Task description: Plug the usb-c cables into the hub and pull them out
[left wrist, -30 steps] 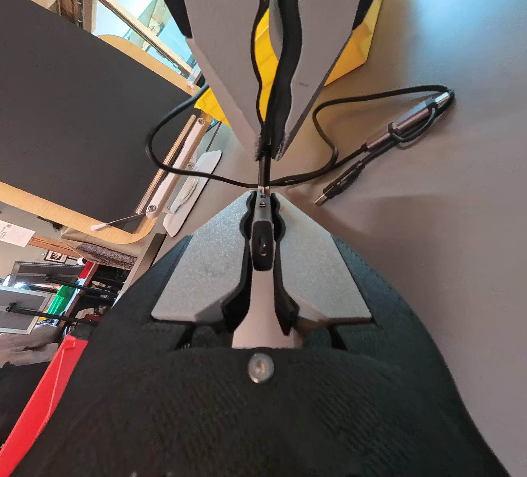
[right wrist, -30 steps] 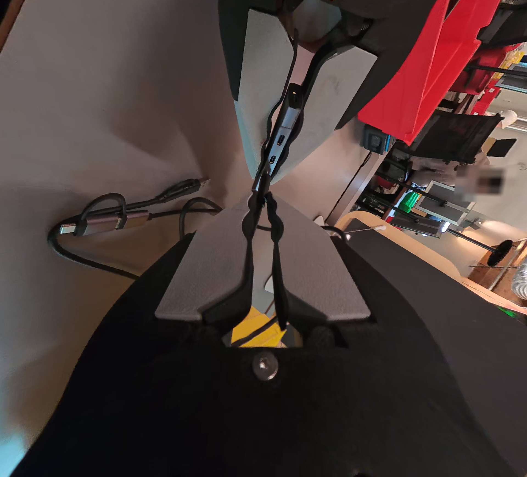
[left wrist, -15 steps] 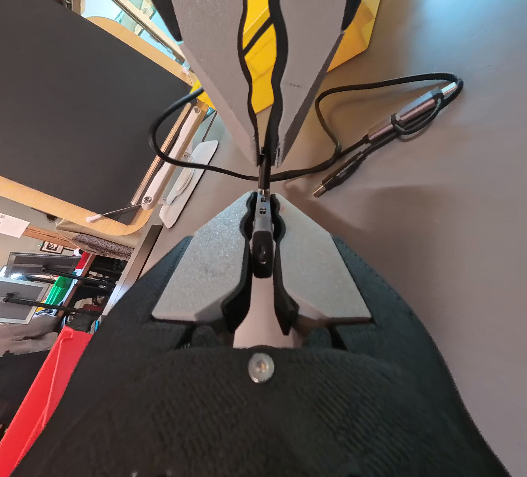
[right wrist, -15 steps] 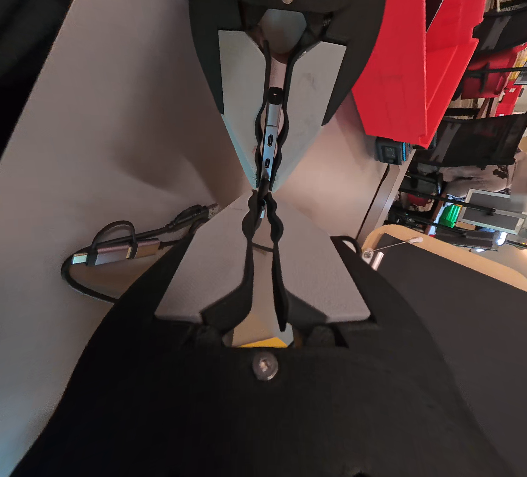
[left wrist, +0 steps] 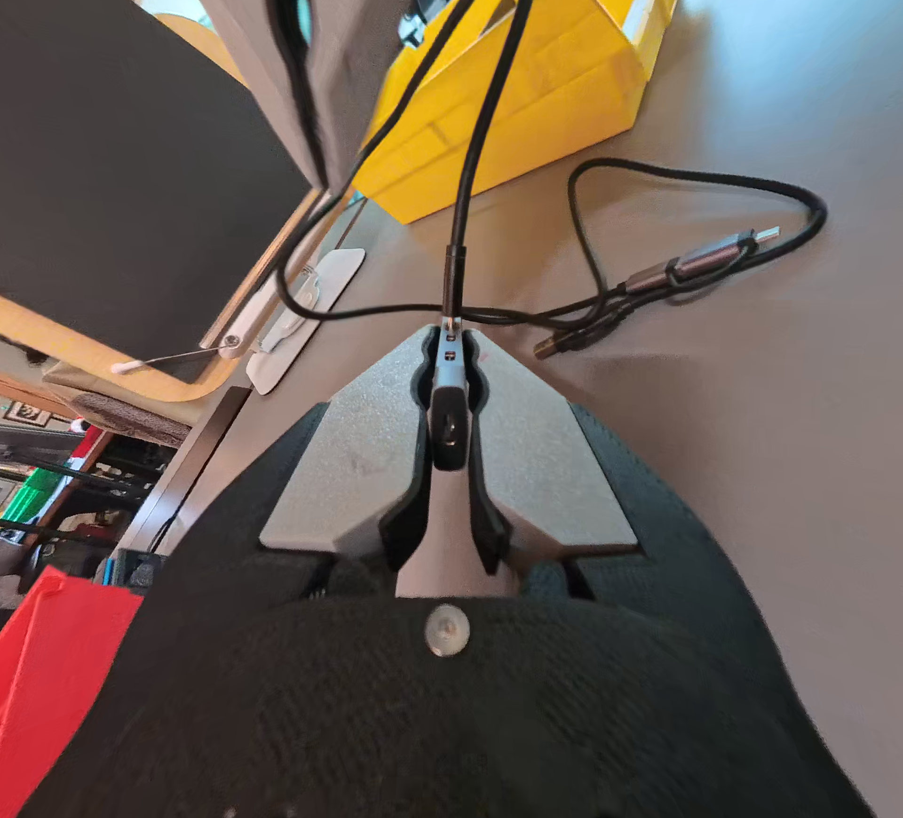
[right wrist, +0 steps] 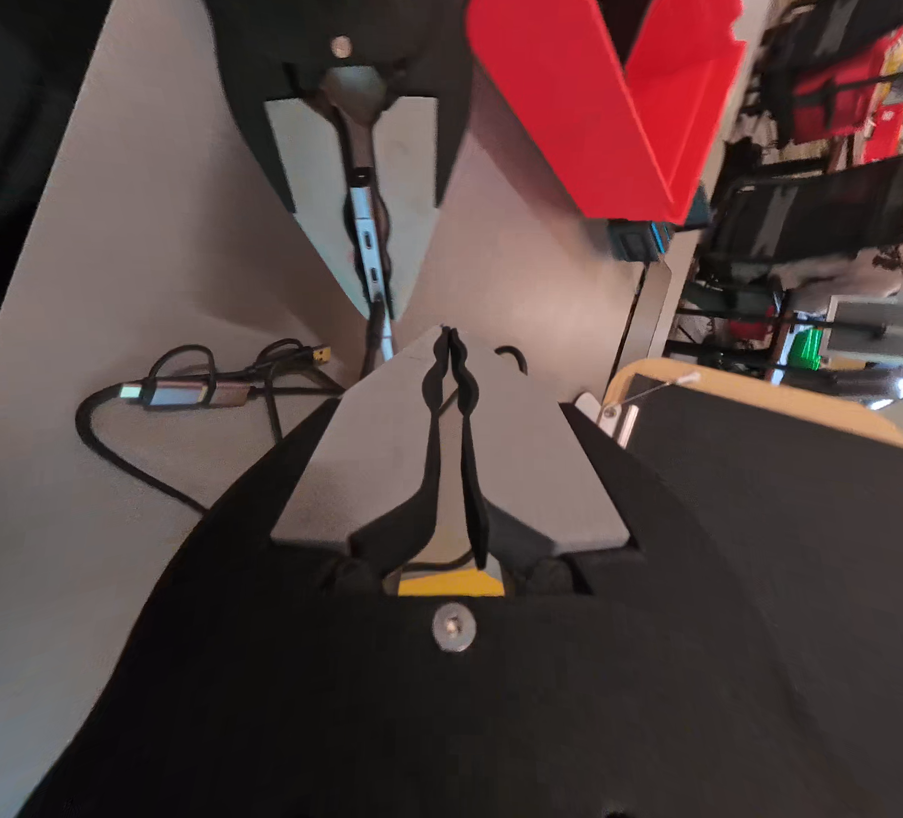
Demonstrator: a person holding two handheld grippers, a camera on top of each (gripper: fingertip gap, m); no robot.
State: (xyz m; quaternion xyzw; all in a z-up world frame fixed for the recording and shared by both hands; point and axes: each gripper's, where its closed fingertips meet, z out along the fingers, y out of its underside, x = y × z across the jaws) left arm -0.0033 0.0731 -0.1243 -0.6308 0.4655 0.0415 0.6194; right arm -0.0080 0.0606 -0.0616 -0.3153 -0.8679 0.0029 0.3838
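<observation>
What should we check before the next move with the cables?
1. Left gripper clamped on the hub: ok.
2. Black cable's plug seated in the hub's end: ok, looks in.
3. Right gripper gripping that cable: cannot tell; its jaws are shut, nothing visible between them.
4. Hub's side ports free: ok, two show empty.
5. Spare cables reachable: ok, lying loose on the table near the yellow bin.

The right gripper [right wrist: 448, 334], jaws pressed together and holding nothing, sits just beside the hub [right wrist: 367, 241] clamped in the left gripper [right wrist: 378, 310].
</observation>
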